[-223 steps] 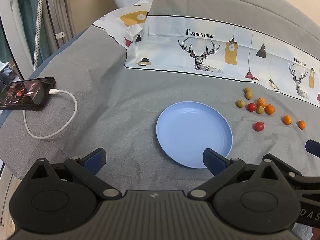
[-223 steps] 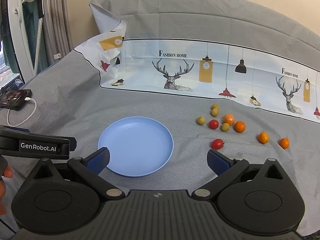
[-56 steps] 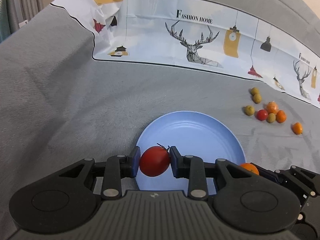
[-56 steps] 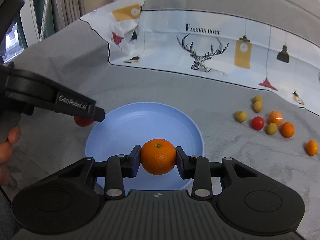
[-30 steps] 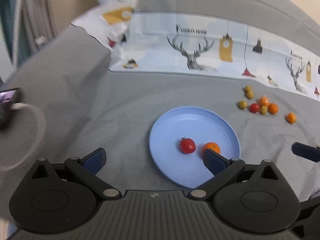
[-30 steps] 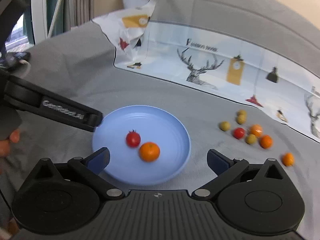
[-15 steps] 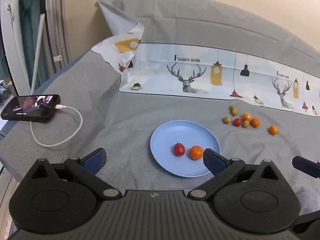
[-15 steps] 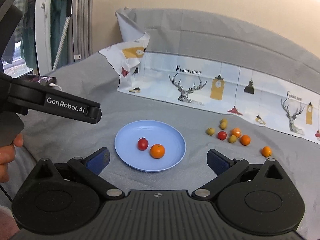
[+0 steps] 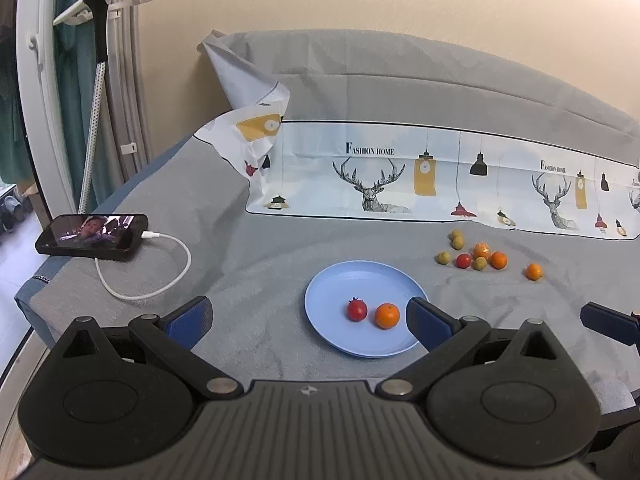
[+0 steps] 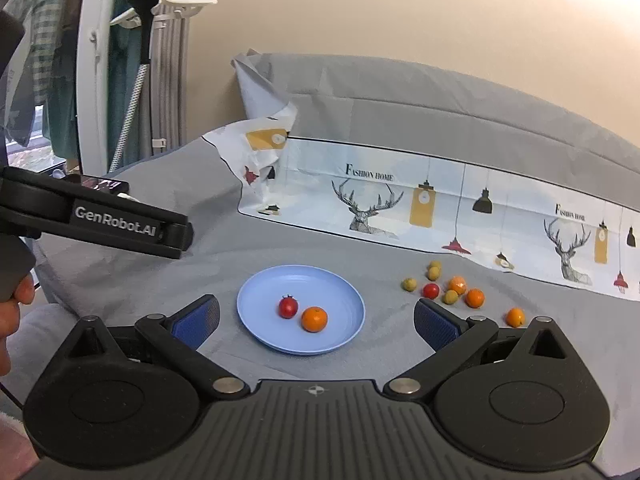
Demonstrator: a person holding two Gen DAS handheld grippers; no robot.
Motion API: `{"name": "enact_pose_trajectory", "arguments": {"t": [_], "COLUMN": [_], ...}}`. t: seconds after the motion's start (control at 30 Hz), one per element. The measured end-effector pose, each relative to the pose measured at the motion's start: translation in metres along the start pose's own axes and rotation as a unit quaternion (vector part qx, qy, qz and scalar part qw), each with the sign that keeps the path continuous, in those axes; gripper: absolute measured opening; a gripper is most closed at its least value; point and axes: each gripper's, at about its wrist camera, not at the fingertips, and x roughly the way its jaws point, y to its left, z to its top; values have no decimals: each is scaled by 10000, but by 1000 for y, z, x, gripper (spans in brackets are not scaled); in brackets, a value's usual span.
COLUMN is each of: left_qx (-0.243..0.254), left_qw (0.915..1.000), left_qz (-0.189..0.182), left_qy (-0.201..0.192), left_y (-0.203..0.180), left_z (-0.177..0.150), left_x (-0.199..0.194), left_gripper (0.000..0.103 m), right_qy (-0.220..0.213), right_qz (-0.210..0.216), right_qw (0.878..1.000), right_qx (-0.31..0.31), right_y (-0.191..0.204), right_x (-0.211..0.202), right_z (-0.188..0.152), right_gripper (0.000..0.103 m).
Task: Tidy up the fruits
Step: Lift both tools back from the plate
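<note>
Grippers first, nearest the lenses. Our left gripper hangs with its jaws spread wide and nothing between them; our right gripper is the same, spread and empty. Both sit high and back from the grey cloth.

Next out, the blue plate, shallow with a low rim. On it a red tomato and a small orange lie just beside each other, apart or barely touching; we cannot tell which.

Beyond, to the right, the loose fruit cluster: four olive-green fruits, one more red tomato, two orange ones, with a lone orange set apart nearer our right gripper.

Handling, as we judge it: all light, round and prone to roll. Tomatoes look thin-skinned and soft, so pinch gently across the widest part. Oranges look firmer and should take more squeeze. The clustered pieces nearly touch, so a wide jaw may nudge neighbours; the lone orange is the easiest pick.

Room: open cloth all round the plate. Cloth is wrinkled and soft, so fruit may settle in folds. The phone and its white cable lie well left, near the edge. The printed sheet rises behind the cluster.
</note>
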Motion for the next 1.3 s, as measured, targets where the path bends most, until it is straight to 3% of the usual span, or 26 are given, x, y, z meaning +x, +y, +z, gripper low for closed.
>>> {"name": "enact_pose_trajectory", "arguments": {"t": [1.3], "left_qx": [28], "left_qw": [9997], "left_qz": [-111], "left_qy": [227], "left_y": [-5], "left_z": [2], "left_x": [26], "left_gripper": [103], "right_qy": [95], "right_qz": [-132], "right_qw": [9998], "right_qx": [147], "right_y": [-4], "right_x": [11], "right_z": [0], "right_gripper": [103]}}
